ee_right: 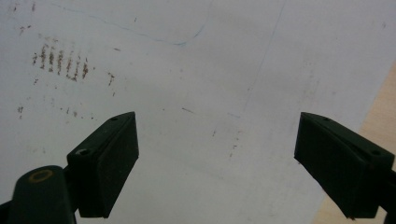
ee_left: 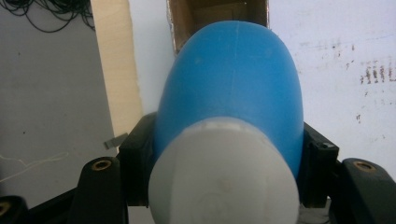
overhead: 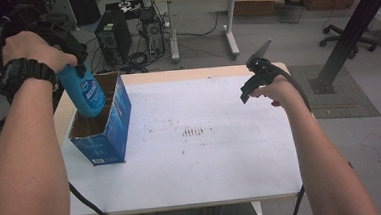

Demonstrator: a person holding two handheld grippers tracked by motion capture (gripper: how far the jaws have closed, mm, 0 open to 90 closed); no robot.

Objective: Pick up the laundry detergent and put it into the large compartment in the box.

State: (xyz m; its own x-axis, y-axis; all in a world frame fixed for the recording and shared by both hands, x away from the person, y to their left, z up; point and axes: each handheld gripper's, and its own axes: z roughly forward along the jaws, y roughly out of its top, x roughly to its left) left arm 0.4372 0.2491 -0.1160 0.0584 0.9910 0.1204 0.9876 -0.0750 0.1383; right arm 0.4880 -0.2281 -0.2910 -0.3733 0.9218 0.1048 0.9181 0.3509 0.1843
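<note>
Hovering tilted over the open blue carton [overhead: 110,123], the blue bottle [overhead: 84,91] clamped in the left tongs [ee_left: 224,154] could clip the cardboard divider and tip it, while the right tongs [ee_right: 217,163] gape empty above the desk [overhead: 221,150].

High view above table [overhead: 196,157] looking forward-down, both tool views close, facing down onto same tabletop
</note>
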